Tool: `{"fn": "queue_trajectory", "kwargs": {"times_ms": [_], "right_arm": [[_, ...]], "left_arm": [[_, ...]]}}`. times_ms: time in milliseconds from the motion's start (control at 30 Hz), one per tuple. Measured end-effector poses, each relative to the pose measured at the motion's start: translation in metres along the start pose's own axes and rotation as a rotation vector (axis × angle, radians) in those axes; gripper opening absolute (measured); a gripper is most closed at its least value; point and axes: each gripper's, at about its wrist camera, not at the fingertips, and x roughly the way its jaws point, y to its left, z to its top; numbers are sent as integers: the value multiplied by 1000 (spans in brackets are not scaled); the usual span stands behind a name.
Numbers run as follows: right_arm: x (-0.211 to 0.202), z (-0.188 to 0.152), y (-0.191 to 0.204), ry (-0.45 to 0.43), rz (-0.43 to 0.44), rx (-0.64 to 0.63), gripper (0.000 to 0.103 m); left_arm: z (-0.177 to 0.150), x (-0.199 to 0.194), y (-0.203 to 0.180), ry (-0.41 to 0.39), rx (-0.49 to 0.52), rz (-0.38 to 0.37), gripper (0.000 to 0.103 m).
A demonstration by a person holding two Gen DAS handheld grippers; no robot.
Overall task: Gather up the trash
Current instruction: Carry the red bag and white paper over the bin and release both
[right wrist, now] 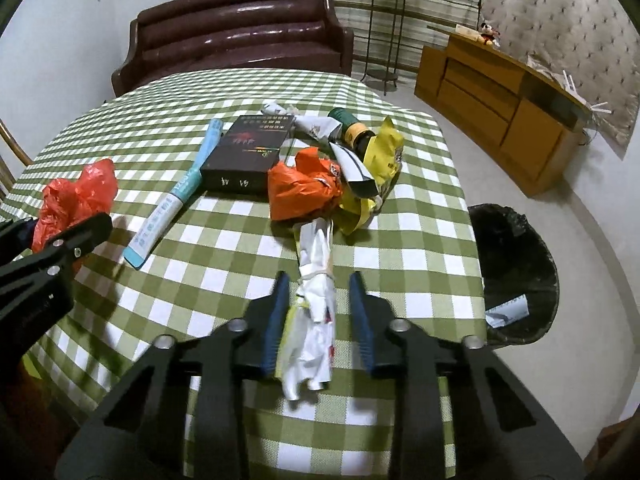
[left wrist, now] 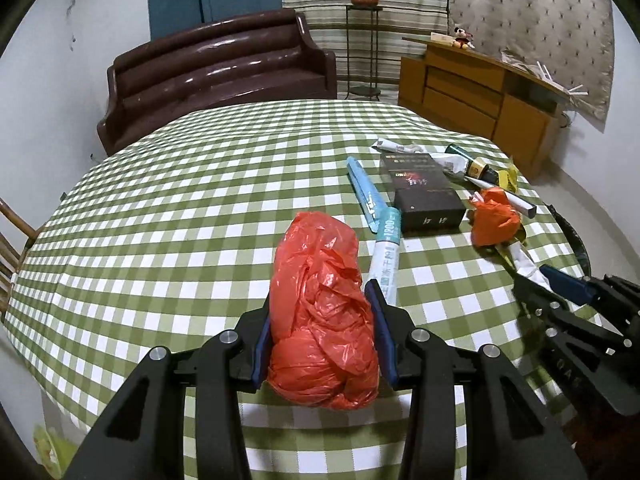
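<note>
Your left gripper (left wrist: 322,320) pinches the crumpled red plastic bag (left wrist: 320,312) for binning, while your right gripper (right wrist: 320,320) straddles, jaws apart, the twisted white wrapper (right wrist: 314,312) on the green checked tablecloth (right wrist: 400,280) (black bin (right wrist: 520,280) waits beside).

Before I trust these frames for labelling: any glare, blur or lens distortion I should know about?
Left wrist view: strong fisheye bend with dark corners; the sofa shows bright glare streaks; the red bag in the left claw is sharp. Right wrist view: same bending; the white wrapper between the right claw's fingers blurs at its near end.
</note>
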Motion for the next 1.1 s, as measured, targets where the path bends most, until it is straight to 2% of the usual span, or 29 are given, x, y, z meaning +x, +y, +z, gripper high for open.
{"fn": "queue_trajectory", "kwargs": {"times_ms": [267, 467, 833, 1100], "right_arm": [[-12, -8, -8, -25, -2, 11, 19], [-31, -11, -37, -68, -39, 54, 19], [-43, -7, -141, -138, -193, 190, 19], [-37, -4, -203, -161, -251, 267, 19]], "left_arm": [[-2, -6, -2, -9, 3, -10, 42], [2, -14, -22, -34, 22, -62, 42], [28, -15, -121, -90, 143, -191, 42], [51, 4, -189, -83, 196, -264, 42]]}}
